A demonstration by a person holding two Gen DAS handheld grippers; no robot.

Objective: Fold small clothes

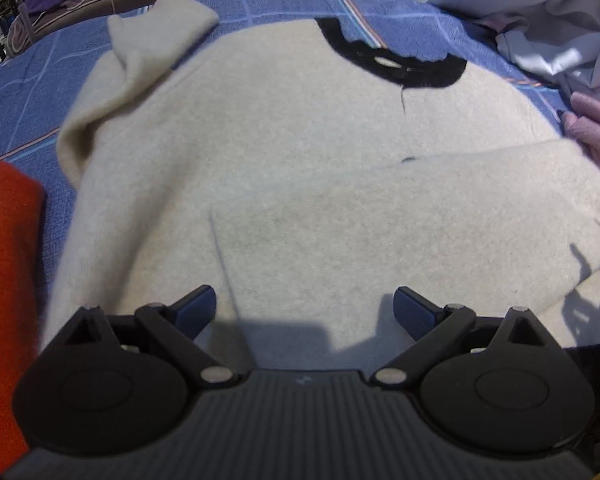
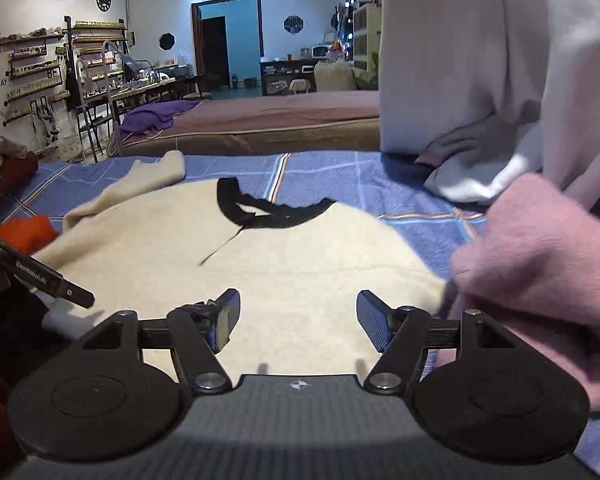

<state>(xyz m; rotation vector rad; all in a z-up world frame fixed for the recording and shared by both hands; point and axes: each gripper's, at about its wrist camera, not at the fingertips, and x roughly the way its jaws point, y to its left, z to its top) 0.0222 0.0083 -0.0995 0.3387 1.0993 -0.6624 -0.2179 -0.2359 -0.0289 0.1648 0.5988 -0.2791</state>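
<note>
A cream sweater (image 1: 260,160) with a black collar (image 1: 396,64) lies flat on a blue checked bedsheet (image 1: 28,92). Its right sleeve (image 1: 400,216) is folded across the body; its left sleeve (image 1: 152,40) lies bunched toward the far left. My left gripper (image 1: 304,304) is open and empty, just above the sweater's lower part. In the right wrist view the same sweater (image 2: 260,256) and its collar (image 2: 268,210) lie ahead. My right gripper (image 2: 298,316) is open and empty, low over the sweater's near edge.
An orange garment (image 1: 4,260) lies at the left, also visible in the right wrist view (image 2: 28,232). A pink garment (image 2: 540,264) sits close on the right. Pale clothes (image 2: 480,60) pile at the far right. A second bed (image 2: 260,120) with a purple cloth stands behind.
</note>
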